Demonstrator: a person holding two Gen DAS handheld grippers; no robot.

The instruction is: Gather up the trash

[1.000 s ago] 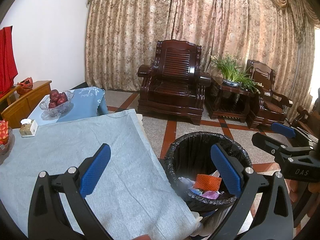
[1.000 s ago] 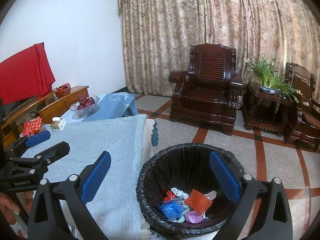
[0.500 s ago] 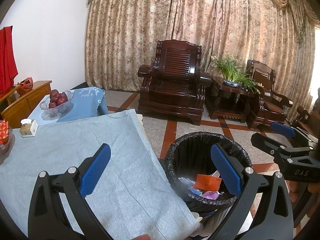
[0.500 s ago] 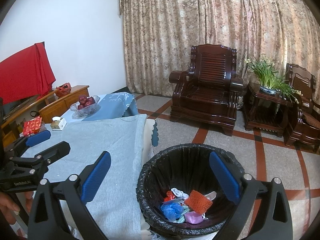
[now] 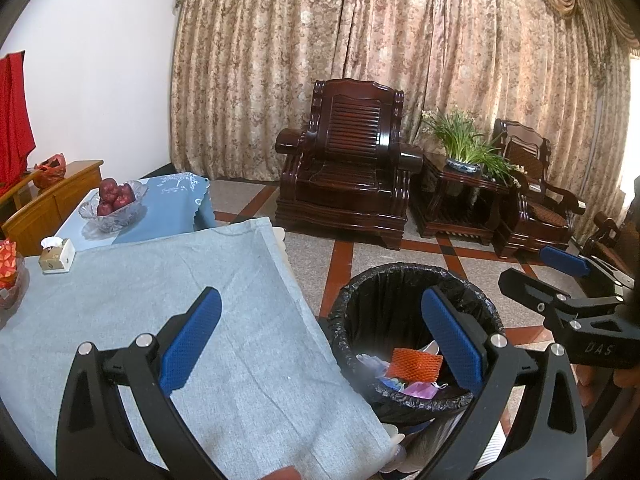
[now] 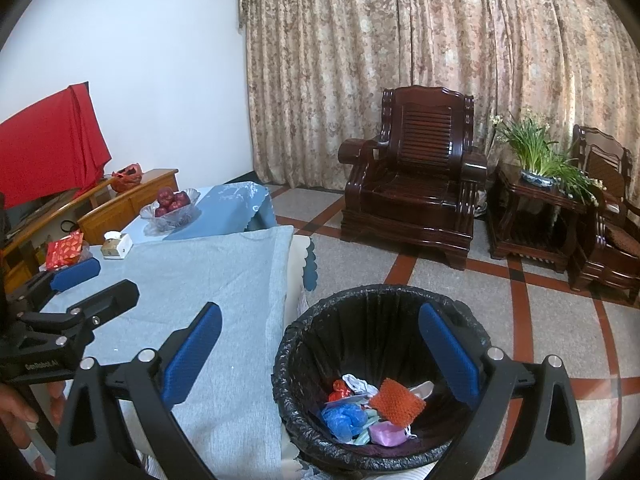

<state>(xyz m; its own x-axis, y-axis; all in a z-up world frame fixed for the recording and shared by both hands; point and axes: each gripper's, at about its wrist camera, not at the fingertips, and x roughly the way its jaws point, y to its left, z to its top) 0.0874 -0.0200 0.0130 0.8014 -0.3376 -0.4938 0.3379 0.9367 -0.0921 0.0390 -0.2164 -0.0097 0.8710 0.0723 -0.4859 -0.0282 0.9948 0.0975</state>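
Note:
A black-lined trash bin (image 5: 400, 272) (image 6: 380, 292) stands on the floor beside the table's right edge. Inside it lie an orange mesh piece (image 5: 416, 362) (image 6: 396, 400), a crumpled blue bag (image 6: 344, 420), a pink scrap (image 6: 388, 438) and other litter. My left gripper (image 5: 320, 336) is open with nothing in it and spans the table corner and the bin. My right gripper (image 6: 320, 340) is open above the bin, also holding nothing. Each gripper shows in the other's view: the right gripper (image 5: 536, 270) at the right edge, the left gripper (image 6: 100, 282) at the left edge.
A grey cloth (image 5: 180, 300) (image 6: 208, 280) covers the table. At its far end are a tissue box (image 5: 56, 254), a glass bowl of red fruit (image 5: 114, 204) and a red packet (image 6: 64, 248). Dark wooden armchairs (image 5: 352, 168) and a plant stand (image 5: 460, 184) line the curtain.

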